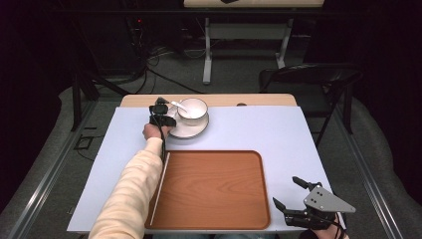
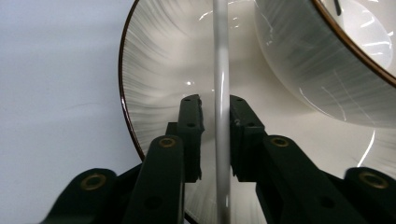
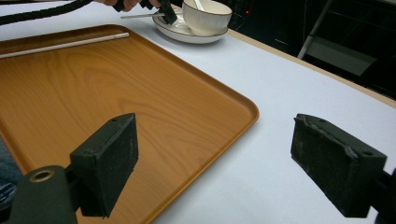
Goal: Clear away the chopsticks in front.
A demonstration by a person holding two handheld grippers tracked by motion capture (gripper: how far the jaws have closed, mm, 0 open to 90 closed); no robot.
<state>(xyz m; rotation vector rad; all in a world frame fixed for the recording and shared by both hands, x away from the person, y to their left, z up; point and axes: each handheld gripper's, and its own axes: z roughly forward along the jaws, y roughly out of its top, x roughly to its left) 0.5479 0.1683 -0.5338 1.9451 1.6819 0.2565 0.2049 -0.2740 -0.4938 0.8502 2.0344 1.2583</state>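
- The chopstick (image 2: 221, 93) is thin, stiff and smooth, so I judge it light and slippery; it lies over the plate (image 2: 154, 70), beside the bowl (image 2: 322, 70).
- My left gripper (image 2: 215, 140) clamps it near one end.
- A second chopstick (image 1: 160, 186) lies in the tray (image 1: 214, 189).
- My right gripper (image 1: 288, 191) rests wide open, holding nothing, beside the tray.
- The fragile bowl stands close.

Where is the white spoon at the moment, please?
In the high view the spoon is at the table's far left, its handle clamped in the left tongs over the saucer, reaching into the bowl.
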